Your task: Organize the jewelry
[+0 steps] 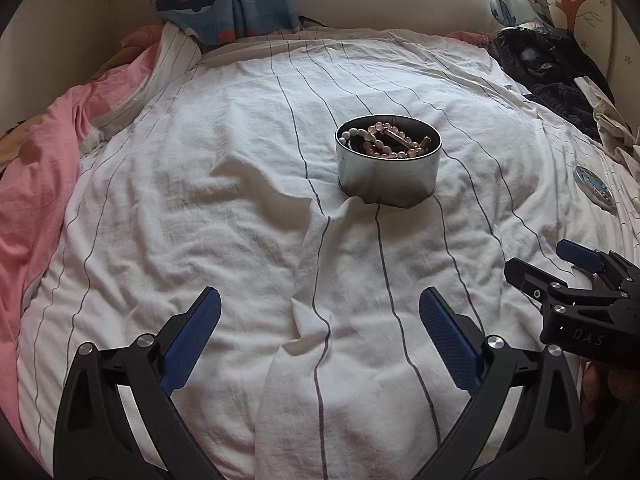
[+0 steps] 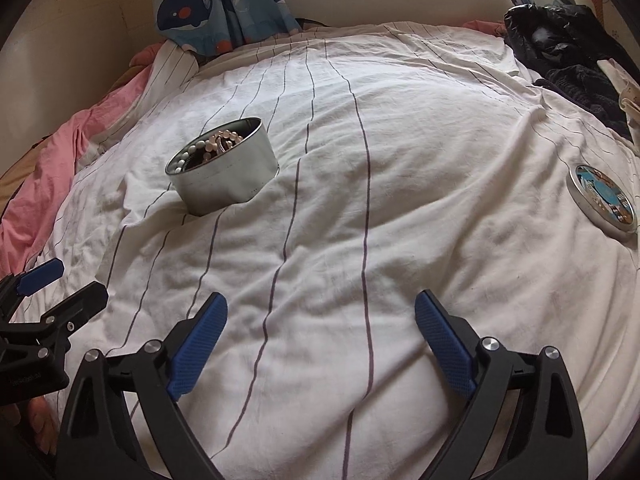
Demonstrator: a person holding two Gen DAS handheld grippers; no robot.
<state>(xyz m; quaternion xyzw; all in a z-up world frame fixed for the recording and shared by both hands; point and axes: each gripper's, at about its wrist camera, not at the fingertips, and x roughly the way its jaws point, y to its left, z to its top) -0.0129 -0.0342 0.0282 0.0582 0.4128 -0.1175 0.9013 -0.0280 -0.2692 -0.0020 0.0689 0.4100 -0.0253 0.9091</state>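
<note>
Striped sheet — jewelry tin beyond left hand-held gripper

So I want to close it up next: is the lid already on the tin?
No, the tin stands open with beads showing inside, and the lid lies apart on the striped sheet.
</note>
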